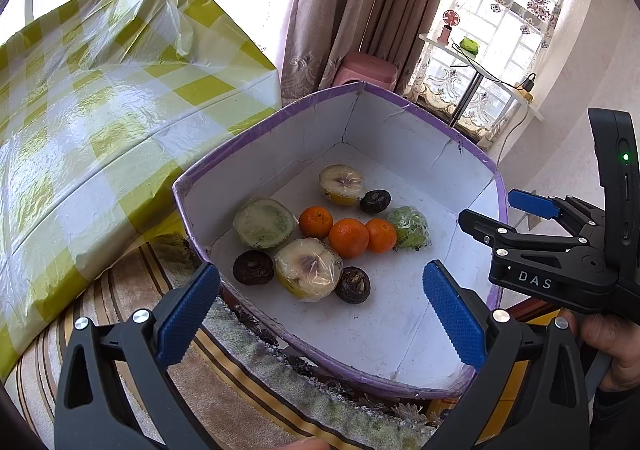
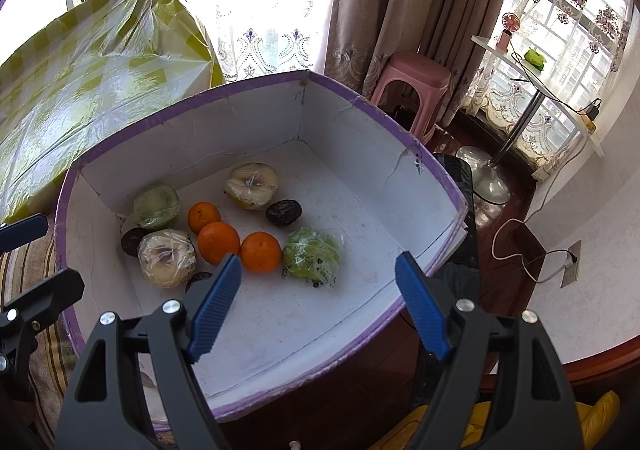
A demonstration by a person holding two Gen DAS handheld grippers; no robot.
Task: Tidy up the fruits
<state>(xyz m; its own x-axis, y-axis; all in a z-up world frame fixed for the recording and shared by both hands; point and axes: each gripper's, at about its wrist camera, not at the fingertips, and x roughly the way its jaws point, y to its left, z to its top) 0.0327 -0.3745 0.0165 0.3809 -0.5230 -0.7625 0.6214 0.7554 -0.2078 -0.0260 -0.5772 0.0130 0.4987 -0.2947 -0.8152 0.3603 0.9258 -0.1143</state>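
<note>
1. A curtained window bay with a pink plastic stool [image 2: 408, 90] lies beyond both grippers; the surface beneath is a striped, fringed cloth [image 1: 224, 366], beside a green-checked plastic-covered block [image 1: 100, 98].
2. On that cloth, ahead of both grippers, sits the white cardboard box with purple rim [image 2: 256, 122].
3. Inside it, clustered ahead of the left gripper [image 1: 320, 314], lie three small orange mandarins [image 1: 348, 238], cling-wrapped cut fruit halves [image 1: 307, 274] and dark wrinkled round fruits [image 1: 253, 268].
4. The mandarins look light and firm: grip across their middle. The wrapped halves are likely slippery and soft; squeeze gently on the sides.
5. Left gripper and right gripper [image 2: 318, 306] both stand apart, holding nothing.
</note>
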